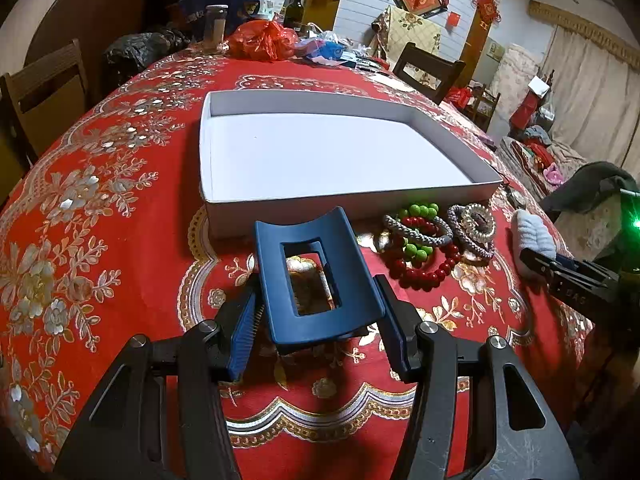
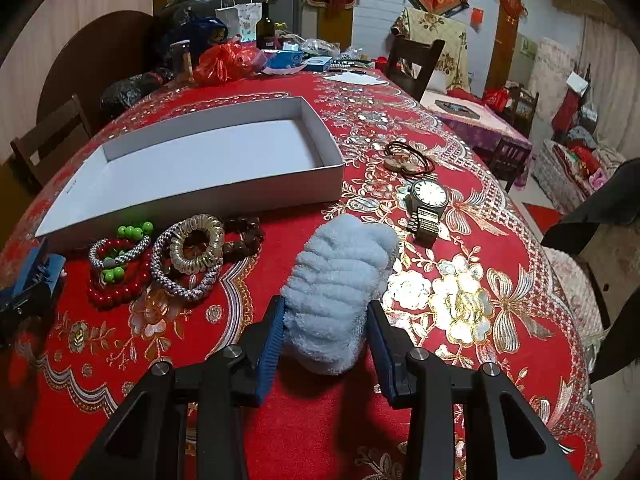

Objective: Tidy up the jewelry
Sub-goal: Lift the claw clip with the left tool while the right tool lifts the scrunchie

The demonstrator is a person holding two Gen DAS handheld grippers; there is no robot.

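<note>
My left gripper [image 1: 316, 286] is shut on a dark blue hair claw clip [image 1: 316, 264], held just above the red tablecloth in front of the white box [image 1: 320, 152], whose floor is bare. My right gripper [image 2: 326, 302] is shut on a fluffy pale blue scrunchie [image 2: 340, 280] close over the cloth. Between the two lies a pile of bead bracelets and coiled hair ties [image 2: 160, 256], also seen in the left wrist view [image 1: 424, 248]. A wristwatch [image 2: 428, 200] and brown hair ties [image 2: 412, 160] lie to the right of the box [image 2: 200, 160].
Bags, a jar [image 1: 216, 24], a wine bottle [image 2: 266, 26] and a red plastic bag [image 2: 226, 62] crowd the table's far end. Wooden chairs stand at the left [image 1: 44, 92] and far right [image 2: 414, 60]. The table edge drops off on the right.
</note>
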